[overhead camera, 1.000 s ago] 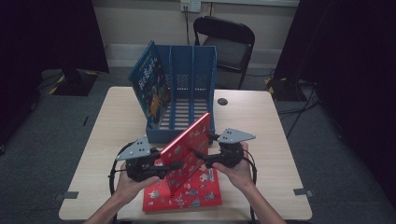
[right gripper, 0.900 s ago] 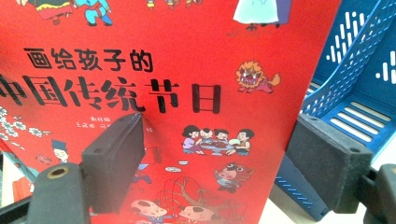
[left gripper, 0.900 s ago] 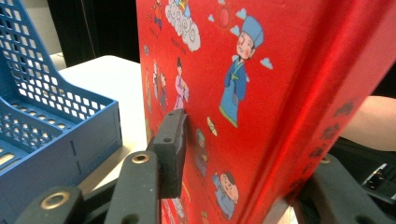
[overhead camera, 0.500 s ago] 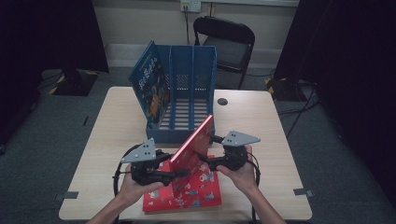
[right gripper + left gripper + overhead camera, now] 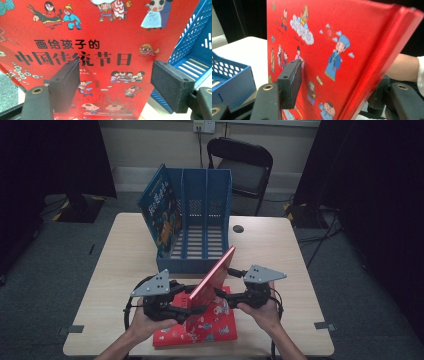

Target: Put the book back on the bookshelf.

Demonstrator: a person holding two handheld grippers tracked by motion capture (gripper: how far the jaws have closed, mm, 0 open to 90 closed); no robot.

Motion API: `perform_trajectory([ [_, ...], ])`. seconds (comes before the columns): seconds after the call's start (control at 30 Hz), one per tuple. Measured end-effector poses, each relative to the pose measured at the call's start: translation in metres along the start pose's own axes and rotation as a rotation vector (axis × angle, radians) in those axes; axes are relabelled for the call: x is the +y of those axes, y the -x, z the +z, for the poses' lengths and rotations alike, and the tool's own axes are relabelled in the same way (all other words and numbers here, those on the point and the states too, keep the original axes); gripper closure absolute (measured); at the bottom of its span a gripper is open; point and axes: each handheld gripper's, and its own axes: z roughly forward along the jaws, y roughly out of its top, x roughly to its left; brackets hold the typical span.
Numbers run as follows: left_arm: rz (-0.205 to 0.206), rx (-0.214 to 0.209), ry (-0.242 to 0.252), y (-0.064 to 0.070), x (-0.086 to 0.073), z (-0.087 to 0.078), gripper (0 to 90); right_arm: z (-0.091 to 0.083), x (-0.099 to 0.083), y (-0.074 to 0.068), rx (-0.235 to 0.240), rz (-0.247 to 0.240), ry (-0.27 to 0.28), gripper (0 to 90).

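From above, we are tilting a red book point(image 5: 212, 277) between both grippers over the table point(image 5: 120, 245). Our left gripper point(image 5: 332, 87) is clamping its edge. Our right gripper point(image 5: 115, 82) is gaping wide, book pressing against its left jaw, rack point(image 5: 197, 50) rightward.

The red book's cover point(image 5: 105, 50) reads "画给孩子的 中国传统节日"; its smaller print is probably illegible.

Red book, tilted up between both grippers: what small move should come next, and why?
Probably lift the raised red book clear and carry it toward the blue file rack. The left gripper straddles its edge, the right gripper stands open against its cover, and a blue book sits in the left slot while the other slots gape.
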Motion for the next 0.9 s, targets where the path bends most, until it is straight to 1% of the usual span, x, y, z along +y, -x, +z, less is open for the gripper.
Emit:
perform_trajectory([
  [0.07, 0.000, -0.009, 0.006, 0.001, 0.002, -0.001, 38.9, 0.000, 0.000, 0.000, 0.004, -0.001, 0.001, 22.1],
  [0.23, 0.008, -0.006, 0.018, 0.002, 0.006, -0.004, 38.1, -0.002, 0.000, 0.000, 0.012, -0.002, 0.003, 20.0],
  [0.43, 0.008, -0.011, 0.024, 0.004, 0.009, -0.004, 36.8, -0.005, -0.002, -0.001, 0.016, 0.002, 0.002, 17.4],
  [0.53, 0.015, -0.021, 0.037, 0.005, 0.013, -0.005, 36.1, -0.008, -0.005, 0.000, 0.008, 0.007, -0.002, 16.8],
  [0.57, 0.015, -0.013, 0.038, 0.006, 0.014, -0.005, 35.9, -0.009, -0.006, 0.001, 0.007, 0.008, 0.000, 16.8],
  [0.7, 0.023, -0.021, 0.048, 0.007, 0.018, -0.006, 34.4, -0.013, -0.009, 0.003, -0.005, 0.020, 0.003, 16.8],
  [0.8, 0.030, -0.021, 0.061, 0.009, 0.023, -0.011, 34.0, -0.014, -0.009, 0.004, -0.010, 0.021, 0.004, 16.8],
  [0.9, 0.029, -0.022, 0.079, 0.009, 0.026, -0.015, 33.5, -0.014, -0.009, 0.005, -0.014, 0.022, 0.008, 16.9],
])
